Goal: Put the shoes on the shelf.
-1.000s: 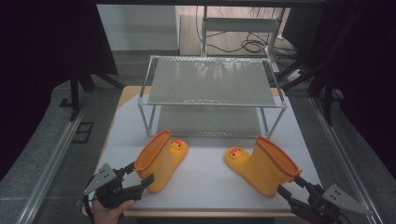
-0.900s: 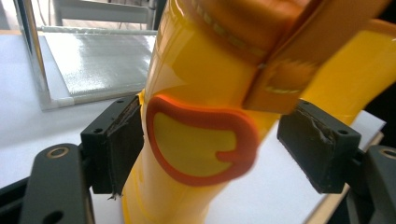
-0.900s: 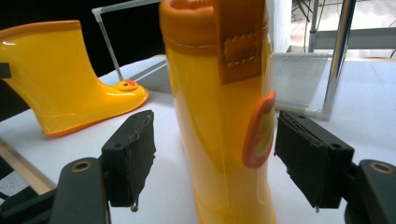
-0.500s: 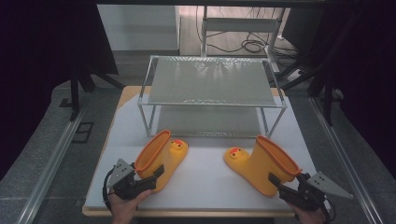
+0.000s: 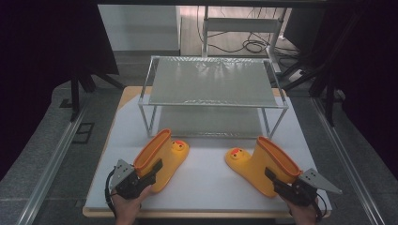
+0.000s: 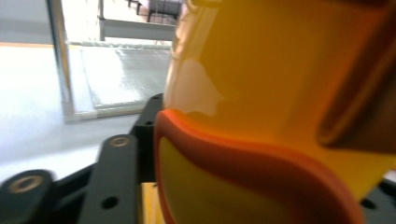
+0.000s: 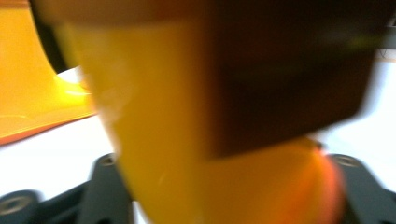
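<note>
- Two yellow boots with orange rims stand on the white table [image 5: 206, 187], toes turned toward each other, each with a small duck face on the toe.
- The left boot [image 5: 162, 159] stands near and left, its shaft leaning toward the near-left corner.
- The right boot [image 5: 263, 164] stands near and right, its shaft leaning toward the near-right corner.
- A wire rack [image 5: 211, 89] with two shelves stands just beyond both boots, toward the far side of the table.
- The left gripper [image 5: 152, 172] is at the left boot's rim, with the shaft wall between its jaws. The jaws have just been closing. In the left gripper view the orange rim [image 6: 252, 158] lies between the black jaws, one jaw outside on the left and the other partly hidden behind the boot at right; they look pinched on the wall.
- The right gripper [image 5: 274, 180] is at the right boot's rim, one jaw reaching over the rim. Its jaws have also just been closing, with the boot's wall [image 7: 163, 140] between them. That view is blurred, so I cannot tell whether the pads press on it yet.
- A hand holds each gripper at the near edge of the table.
</note>
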Available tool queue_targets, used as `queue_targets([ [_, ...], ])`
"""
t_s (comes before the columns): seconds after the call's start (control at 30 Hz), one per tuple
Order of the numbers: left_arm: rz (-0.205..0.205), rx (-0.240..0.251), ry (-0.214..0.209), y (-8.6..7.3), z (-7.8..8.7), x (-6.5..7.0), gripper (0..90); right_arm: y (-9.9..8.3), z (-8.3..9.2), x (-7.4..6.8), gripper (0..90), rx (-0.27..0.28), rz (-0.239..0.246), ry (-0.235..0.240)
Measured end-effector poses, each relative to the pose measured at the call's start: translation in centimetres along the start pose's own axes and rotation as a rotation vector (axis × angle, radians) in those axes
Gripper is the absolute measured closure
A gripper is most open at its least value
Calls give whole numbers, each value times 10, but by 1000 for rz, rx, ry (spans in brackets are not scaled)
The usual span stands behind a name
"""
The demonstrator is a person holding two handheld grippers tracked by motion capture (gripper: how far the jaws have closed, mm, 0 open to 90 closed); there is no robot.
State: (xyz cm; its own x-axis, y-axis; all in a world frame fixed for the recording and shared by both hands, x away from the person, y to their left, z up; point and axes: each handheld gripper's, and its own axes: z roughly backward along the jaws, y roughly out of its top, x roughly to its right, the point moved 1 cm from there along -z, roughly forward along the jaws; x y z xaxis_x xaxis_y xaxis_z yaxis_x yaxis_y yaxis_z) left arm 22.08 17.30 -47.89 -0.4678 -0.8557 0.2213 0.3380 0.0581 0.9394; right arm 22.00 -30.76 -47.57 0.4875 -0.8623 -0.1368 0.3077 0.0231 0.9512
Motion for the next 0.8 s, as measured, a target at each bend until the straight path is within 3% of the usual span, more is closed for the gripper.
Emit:
queue_targets([
  [0.2, 6, -6, 3, 0, -1, 0, 718, 1, -1, 0, 663, -16, -15, -3],
  [0.4, 30, -17, -2, 2, -2, -2, 791, 1, -2, 1, 785, -21, -36, 7],
  [0.6, 75, -8, -15, 6, -3, -8, 838, 2, -4, 4, 825, 8, -72, 41],
  [0.7, 137, 2, -40, 12, -3, -16, 847, 6, -5, 7, 830, 30, -104, 52],
  [0.8, 166, 6, -67, 14, -3, -18, 851, 10, -5, 11, 832, 61, -130, 66],
])
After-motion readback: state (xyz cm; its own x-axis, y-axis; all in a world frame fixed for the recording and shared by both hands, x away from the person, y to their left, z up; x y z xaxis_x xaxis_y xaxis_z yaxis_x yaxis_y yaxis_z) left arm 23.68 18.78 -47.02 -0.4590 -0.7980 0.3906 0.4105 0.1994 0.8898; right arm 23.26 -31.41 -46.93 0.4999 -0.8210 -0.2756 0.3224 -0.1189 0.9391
